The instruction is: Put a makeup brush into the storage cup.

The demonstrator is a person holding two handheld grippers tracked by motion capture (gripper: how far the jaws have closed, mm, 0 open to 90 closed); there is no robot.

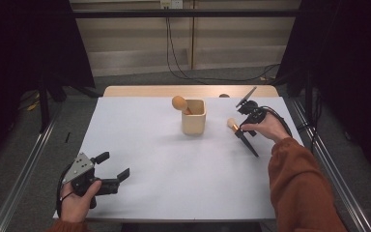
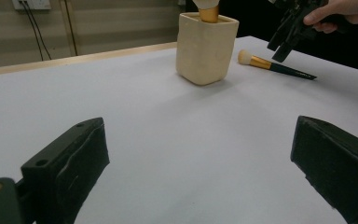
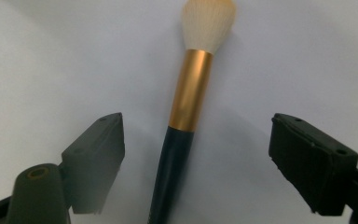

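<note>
Lying flat, makeup brush (image 3: pixel 189 93) bristles away

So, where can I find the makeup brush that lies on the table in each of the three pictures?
High view: the lying makeup brush is right of centre, beside the cream cup, under the right gripper.
Left gripper view: upper right, brush flat on the table, right of the cup.
Right gripper view: centre, brush between the open jaws, untouched.
Shared landmark: its gold band.

Makeup brush (image 3: pixel 186 112) (gold ferrule, dark handle) flat on table, beside cup.
</note>
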